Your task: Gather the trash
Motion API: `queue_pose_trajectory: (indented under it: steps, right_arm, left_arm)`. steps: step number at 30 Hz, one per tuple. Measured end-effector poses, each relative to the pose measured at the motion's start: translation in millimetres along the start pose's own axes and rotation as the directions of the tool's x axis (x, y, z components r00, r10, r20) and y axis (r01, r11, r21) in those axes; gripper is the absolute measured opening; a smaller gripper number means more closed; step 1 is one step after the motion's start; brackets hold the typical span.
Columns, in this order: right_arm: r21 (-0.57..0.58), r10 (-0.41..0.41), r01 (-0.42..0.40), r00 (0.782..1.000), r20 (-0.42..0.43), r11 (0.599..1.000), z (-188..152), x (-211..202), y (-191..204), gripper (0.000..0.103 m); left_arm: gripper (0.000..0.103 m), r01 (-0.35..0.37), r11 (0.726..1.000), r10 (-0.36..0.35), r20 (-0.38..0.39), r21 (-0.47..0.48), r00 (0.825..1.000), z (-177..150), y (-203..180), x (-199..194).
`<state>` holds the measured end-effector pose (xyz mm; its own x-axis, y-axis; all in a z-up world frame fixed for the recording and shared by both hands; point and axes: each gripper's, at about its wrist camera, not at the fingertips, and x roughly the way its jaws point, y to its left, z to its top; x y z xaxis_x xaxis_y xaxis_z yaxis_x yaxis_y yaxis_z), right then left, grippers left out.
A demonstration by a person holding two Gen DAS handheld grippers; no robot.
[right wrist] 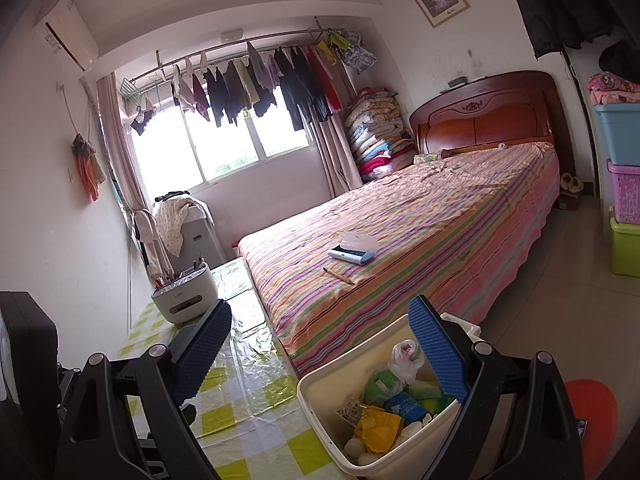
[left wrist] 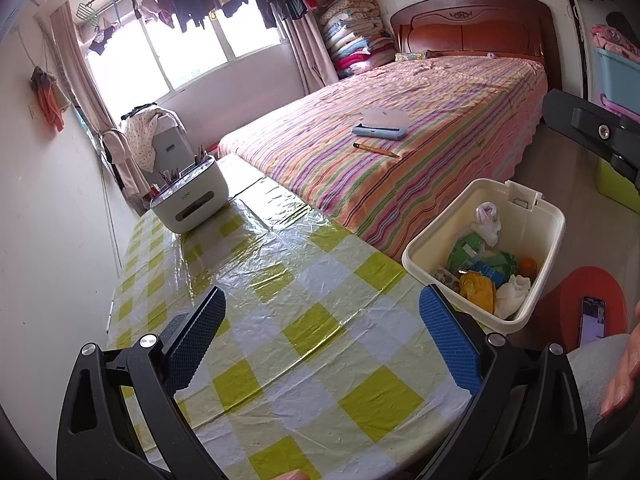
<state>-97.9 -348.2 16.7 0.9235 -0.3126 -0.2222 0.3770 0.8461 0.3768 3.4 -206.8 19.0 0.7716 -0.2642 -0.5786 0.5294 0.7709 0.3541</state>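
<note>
The tablecloth [left wrist: 304, 320] was checked in yellow-green and white. The bin [left wrist: 420, 256] was cream, holding green, yellow, blue and white trash [left wrist: 480, 276]. The bedspread [left wrist: 420, 120] had pink, orange, green and purple stripes. The headboard [right wrist: 488, 120] was reddish-brown wood. The stool [left wrist: 592, 292] was red-orange.

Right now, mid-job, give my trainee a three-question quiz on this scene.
1. True or false: the left tongs hold a piece of trash.
2. Where does the trash bin stand? A) on the bed B) beside the table, at the foot of the bed C) under the window
3. What lies on the bed nearest the blue-and-white case?

Key: 1 false, both tongs are open and empty. 2 B. 3 A pencil.
</note>
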Motion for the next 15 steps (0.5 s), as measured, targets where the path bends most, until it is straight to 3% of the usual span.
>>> queue_pose_trajectory:
  steps: [15]
  right_arm:
    - [0.0, -0.002, 0.002, 1.0, -0.007, 1.0, -1, 1, 1, 0.088]
  left_arm:
    - [0.096, -0.011, 0.997, 0.011, 0.002, 0.076, 1.0, -2, -22, 2]
